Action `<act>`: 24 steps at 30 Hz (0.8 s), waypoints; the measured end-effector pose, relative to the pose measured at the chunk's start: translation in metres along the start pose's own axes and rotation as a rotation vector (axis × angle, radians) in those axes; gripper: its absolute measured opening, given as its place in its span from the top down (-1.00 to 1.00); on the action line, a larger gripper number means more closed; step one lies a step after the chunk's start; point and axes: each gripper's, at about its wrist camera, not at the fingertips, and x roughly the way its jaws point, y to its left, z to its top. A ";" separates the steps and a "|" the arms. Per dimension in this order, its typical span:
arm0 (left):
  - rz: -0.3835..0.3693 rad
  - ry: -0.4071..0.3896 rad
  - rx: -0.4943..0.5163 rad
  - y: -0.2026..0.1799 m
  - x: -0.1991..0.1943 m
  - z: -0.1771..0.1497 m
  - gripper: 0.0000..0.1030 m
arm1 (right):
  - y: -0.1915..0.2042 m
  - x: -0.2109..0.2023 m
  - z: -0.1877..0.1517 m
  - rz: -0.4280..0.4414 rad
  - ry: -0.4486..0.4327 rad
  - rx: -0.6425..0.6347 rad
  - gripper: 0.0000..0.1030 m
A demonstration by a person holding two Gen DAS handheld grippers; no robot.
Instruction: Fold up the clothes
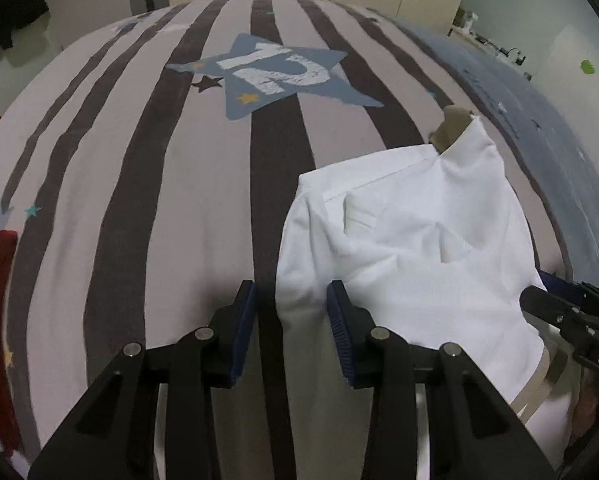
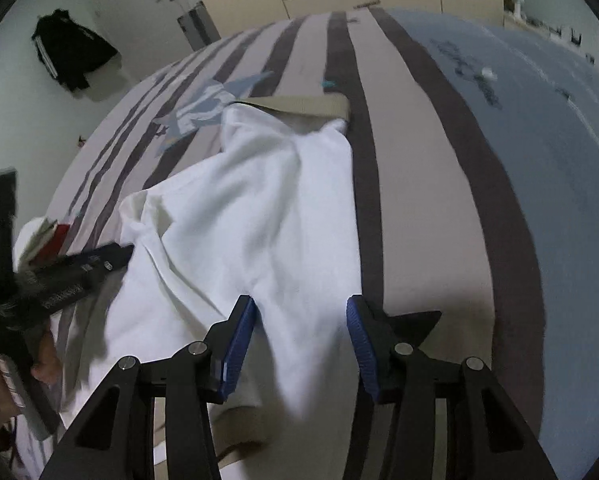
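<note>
Left gripper (image 1: 291,292): jaws apart, shirt edge bunched between them, pads not pressing. White shirt (image 1: 411,232) lies crumpled on striped bedspread (image 1: 139,184). Right gripper (image 2: 301,312): jaws apart, shirt fold between, no visible pinch.

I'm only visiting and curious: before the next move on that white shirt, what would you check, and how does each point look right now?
1. White shirt lies on the striped bedspread: ok.
2. Left gripper has cloth between its fingers: ok.
3. Right gripper has cloth between its fingers: ok.
4. Pads actually pinching the cloth: cannot tell.
5. Shirt smooth: not ok, wrinkled.
6. Collar free of the grippers: ok.
</note>
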 end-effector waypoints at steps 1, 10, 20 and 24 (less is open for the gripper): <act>-0.013 0.000 -0.011 0.002 0.001 0.001 0.35 | 0.000 -0.001 0.001 0.009 -0.006 -0.008 0.14; -0.175 -0.040 -0.107 0.018 -0.005 0.030 0.23 | -0.027 -0.014 0.031 0.087 -0.074 0.055 0.14; -0.217 -0.008 -0.035 -0.007 0.017 0.033 0.04 | -0.029 0.028 0.058 0.113 0.014 0.066 0.10; -0.193 -0.001 0.014 -0.018 0.018 0.030 0.04 | -0.030 0.032 0.061 0.132 0.006 0.081 0.10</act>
